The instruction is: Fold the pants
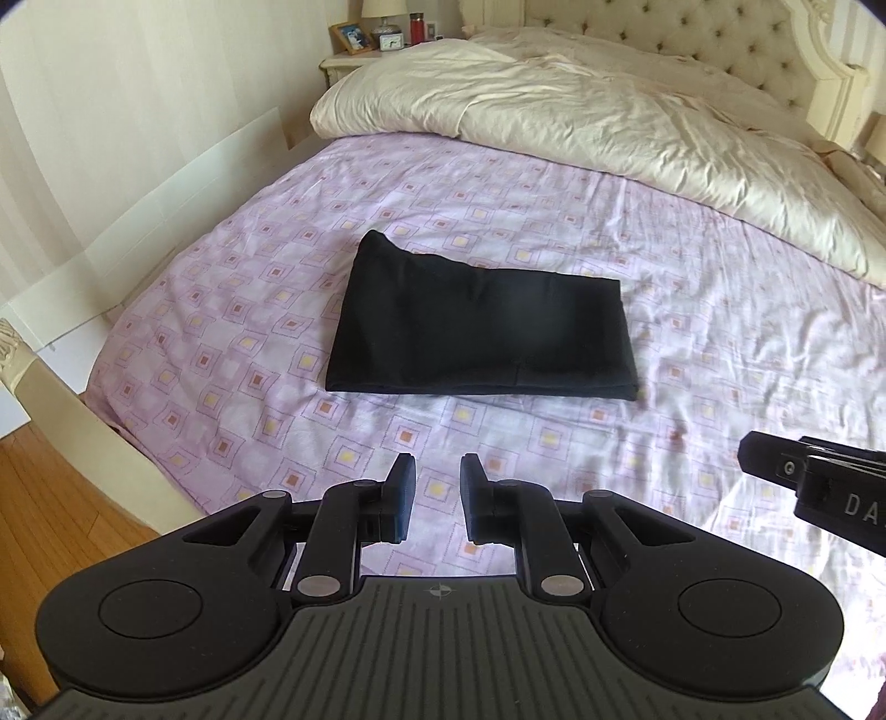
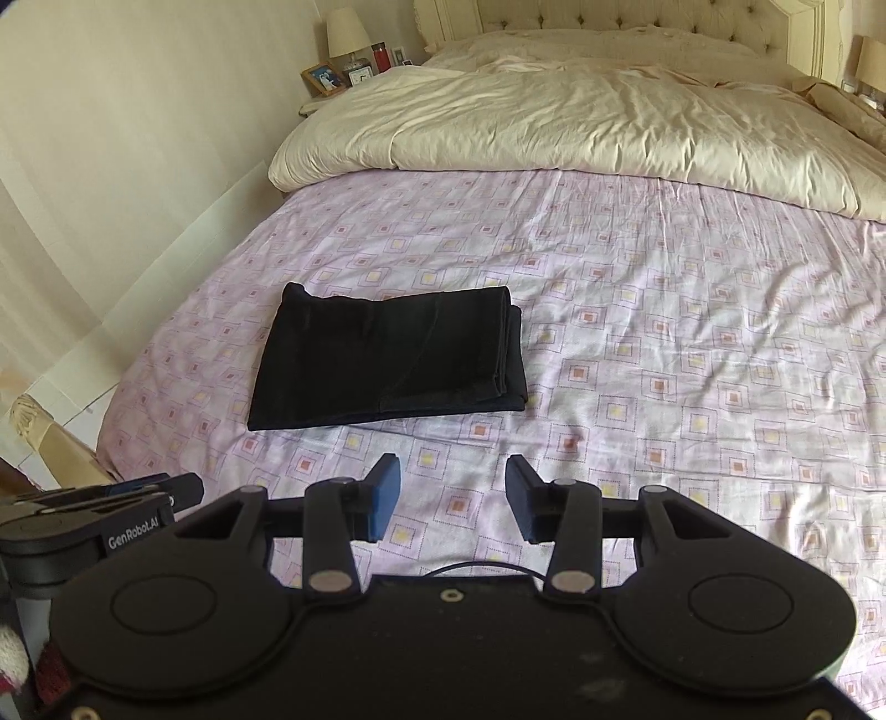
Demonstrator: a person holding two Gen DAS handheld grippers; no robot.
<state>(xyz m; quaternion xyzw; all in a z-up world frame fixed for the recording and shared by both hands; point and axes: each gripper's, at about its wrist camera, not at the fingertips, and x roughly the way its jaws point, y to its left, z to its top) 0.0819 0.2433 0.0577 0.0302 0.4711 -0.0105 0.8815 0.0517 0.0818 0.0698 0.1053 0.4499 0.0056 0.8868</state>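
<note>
1. Black pants [image 1: 480,327] lie folded into a compact rectangle on the bed [image 1: 692,354] – flat on the lilac sheet with the square print, toward the bed's left edge and nearer the foot than the headboard.
2. In the right wrist view the pants [image 2: 387,363] show stacked layer edges along their right side; the far-left corner sticks up a little past the rest of the far edge.
3. Left tool [image 1: 437,495]: jaws parted with a clear gap, nothing between them. It hangs over the sheet near the foot edge, apart from the pants.
4. Right tool [image 2: 453,495]: jaws parted wider than the left one, holding nothing. Also over bare sheet near the foot edge, apart from the pants and to their right.
5. Each tool shows at the edge of the other's view – the right one [image 1: 819,482] at the right side of the left wrist view, the left one [image 2: 105,520] at the lower left of the right wrist view, so they sit side by side.
6. Cream duvet [image 1: 581,111] is bunched across the head half of the bed, well apart from the pants; tufted headboard [image 1: 692,39] behind it.
7. Nightstand [image 1: 346,63] at the head-left corner carries a lamp [image 1: 382,11], a framed photo [image 1: 351,37], a small clock [image 1: 392,40] and a red bottle [image 1: 416,27].
8. Wood floor [image 1: 61,498] shows past the foot-left corner.
</note>
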